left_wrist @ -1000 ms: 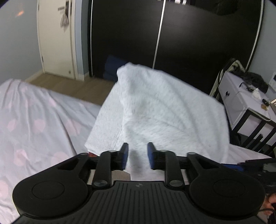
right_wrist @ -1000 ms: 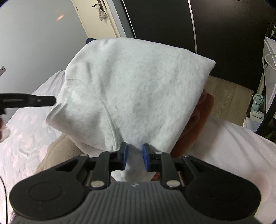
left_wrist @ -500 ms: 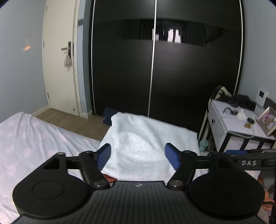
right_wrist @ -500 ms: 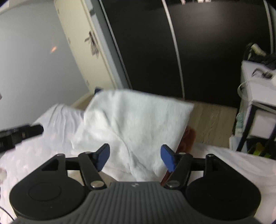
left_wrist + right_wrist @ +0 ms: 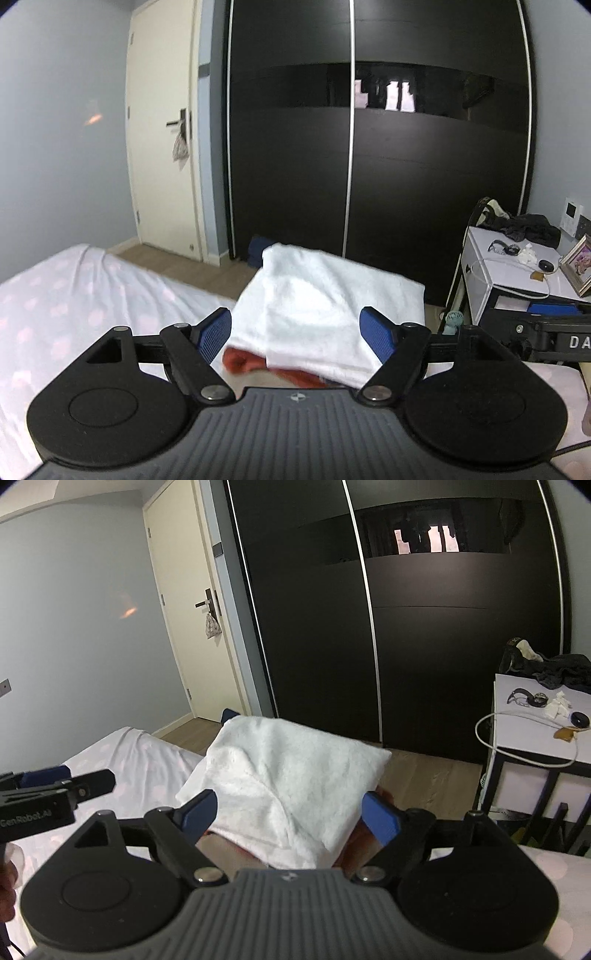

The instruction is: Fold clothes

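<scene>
A folded white garment (image 5: 325,295) (image 5: 291,768) lies on top of a red garment (image 5: 243,360) at the foot of the bed. My left gripper (image 5: 297,330) hovers just in front of it, jaws wide and still opening, nothing pressed between the blue pads. My right gripper (image 5: 291,812) stands the same way on the other side, jaws opening, the pads clear of the cloth. Each gripper shows in the other's view: the right gripper (image 5: 546,328) at the right edge, the left gripper (image 5: 55,790) at the left edge.
The bed sheet (image 5: 74,295) is white with pale pink spots. A black sliding wardrobe (image 5: 369,166) fills the far wall, with a cream door (image 5: 162,166) to its left. A cluttered white side table (image 5: 509,273) stands at the right, a small fan (image 5: 452,319) by its foot.
Both grippers went from nearly shut on the white garment to wide open and pulled back and up. The garment dropped from held up to lying folded on the pile.
</scene>
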The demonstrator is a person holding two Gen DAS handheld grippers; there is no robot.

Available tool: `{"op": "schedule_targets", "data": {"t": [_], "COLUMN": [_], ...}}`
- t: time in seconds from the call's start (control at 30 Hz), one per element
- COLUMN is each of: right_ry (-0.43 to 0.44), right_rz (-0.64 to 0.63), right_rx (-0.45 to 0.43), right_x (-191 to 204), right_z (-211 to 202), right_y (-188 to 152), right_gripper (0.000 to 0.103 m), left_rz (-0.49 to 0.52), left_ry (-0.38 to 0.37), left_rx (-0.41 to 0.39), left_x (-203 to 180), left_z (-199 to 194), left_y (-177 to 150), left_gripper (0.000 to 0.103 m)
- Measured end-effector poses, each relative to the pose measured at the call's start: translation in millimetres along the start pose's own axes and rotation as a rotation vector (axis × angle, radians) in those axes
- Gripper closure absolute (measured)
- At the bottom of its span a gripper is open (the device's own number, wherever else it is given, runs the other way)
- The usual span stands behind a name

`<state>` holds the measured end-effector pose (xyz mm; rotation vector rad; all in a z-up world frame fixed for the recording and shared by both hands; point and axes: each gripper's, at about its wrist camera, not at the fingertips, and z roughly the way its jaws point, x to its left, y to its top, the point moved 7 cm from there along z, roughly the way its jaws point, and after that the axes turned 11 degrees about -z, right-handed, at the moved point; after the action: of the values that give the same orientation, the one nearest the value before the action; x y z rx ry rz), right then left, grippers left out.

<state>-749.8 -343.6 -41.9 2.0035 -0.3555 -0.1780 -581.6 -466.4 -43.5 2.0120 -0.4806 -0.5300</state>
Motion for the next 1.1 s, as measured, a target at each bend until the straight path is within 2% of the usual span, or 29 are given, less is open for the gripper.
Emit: {"op": "schedule_targets", "data": {"t": [0.5, 1.1], "right_ry": [0.028, 0.048], "right_rz": [-0.021, -0.015], "right_rx": [0.071, 0.035], "right_x": [10.1, -3.2], "right_z": [-13.0, -26.6], "right_y": [-57.0, -64.8], "right_gripper": [0.016, 0.015], "left_rz": [-0.038, 0.004], "left_ry": [0.098, 0.108], "left_rx": [0.102, 0.092], "left_x": [2.9, -18.7], "left_z": [-10.2, -20.0], "left_y": [-72.0, -77.0], "left_gripper": [0.027, 0.027]}}
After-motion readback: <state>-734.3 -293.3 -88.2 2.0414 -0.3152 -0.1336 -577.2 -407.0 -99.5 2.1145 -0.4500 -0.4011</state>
